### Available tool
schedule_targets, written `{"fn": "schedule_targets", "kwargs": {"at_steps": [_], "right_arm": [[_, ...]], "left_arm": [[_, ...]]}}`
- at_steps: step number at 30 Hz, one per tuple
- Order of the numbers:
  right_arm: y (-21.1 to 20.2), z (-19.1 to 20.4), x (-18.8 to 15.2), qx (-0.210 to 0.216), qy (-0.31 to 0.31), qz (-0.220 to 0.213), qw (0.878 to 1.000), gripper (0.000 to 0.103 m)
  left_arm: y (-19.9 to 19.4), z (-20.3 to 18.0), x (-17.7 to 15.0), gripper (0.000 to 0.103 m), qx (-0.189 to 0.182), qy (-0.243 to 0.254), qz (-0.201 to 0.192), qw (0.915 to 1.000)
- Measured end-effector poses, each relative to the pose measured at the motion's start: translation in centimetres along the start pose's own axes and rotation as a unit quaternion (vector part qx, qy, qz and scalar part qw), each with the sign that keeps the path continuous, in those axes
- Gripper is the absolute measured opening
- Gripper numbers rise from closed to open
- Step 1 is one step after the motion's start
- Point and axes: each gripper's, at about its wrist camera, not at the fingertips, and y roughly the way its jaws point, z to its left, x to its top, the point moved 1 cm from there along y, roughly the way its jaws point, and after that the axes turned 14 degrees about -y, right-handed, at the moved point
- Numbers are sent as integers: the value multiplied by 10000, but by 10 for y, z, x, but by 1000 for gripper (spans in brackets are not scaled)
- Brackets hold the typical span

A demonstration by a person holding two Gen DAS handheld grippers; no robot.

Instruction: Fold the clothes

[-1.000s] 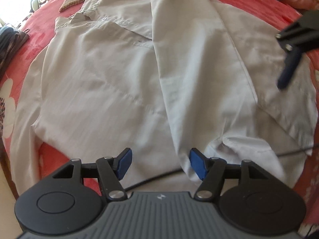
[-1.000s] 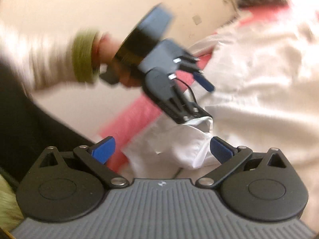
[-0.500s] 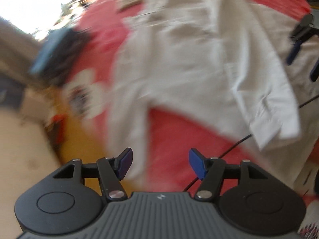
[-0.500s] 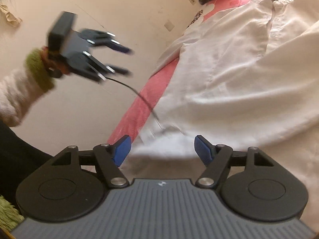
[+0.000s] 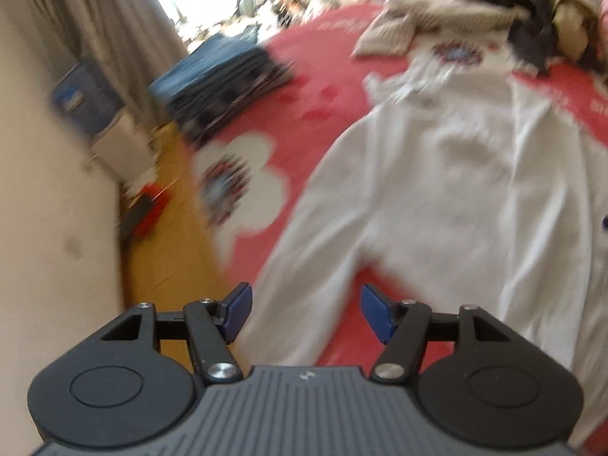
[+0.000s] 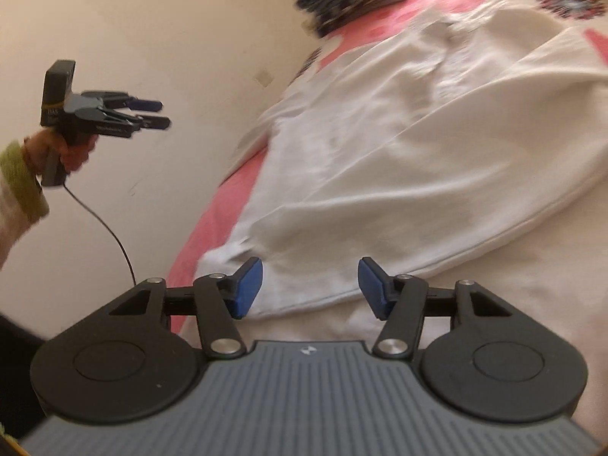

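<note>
A white long-sleeved shirt [image 5: 437, 197] lies spread on a red flowered bedcover [image 5: 243, 174], collar at the far end. My left gripper [image 5: 306, 309] is open and holds nothing; it hangs above the bed's near left edge, over the shirt's hanging sleeve [image 5: 304, 285]. In the right wrist view the left gripper [image 6: 154, 114] is up in the air, left of the bed, in a hand with a green cuff. My right gripper [image 6: 309, 287] hovers low over the shirt [image 6: 418, 152]. Its jaws are closing with folded cloth under the gap, and the pads press on nothing.
A stack of folded dark blue clothes [image 5: 220, 76] sits at the bed's far left corner. A beige knit [image 5: 418, 19] and a dark garment [image 5: 532, 19] lie at the far end. Wooden floor [image 5: 171, 228] and a wall lie left of the bed. A cable [image 6: 106, 224] trails from the left gripper.
The left gripper has risen and swung left, off the shirt's cuff and past the bed's edge, still open. The right gripper's jaws have narrowed and it has moved lower over the shirt.
</note>
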Motion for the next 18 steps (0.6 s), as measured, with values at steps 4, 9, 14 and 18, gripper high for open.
{"fn": "schedule_targets", "kwargs": {"at_steps": [4, 9, 14, 18], "right_arm": [[-23, -19, 7, -605, 61, -294, 9977, 51], [-54, -52, 15, -1598, 9, -636, 9851, 49], [-69, -88, 21, -2356, -212, -798, 9683, 48], [-69, -119, 22, -2617, -273, -756, 9618, 48]], "left_arm": [[27, -66, 46, 65, -560, 286, -503, 9968], [42, -155, 94, 65, -1051, 998, -907, 9853], [71, -242, 106, 65, -1438, 1733, -1107, 9680], [102, -293, 104, 65, -1682, 1946, -1011, 9610]]}}
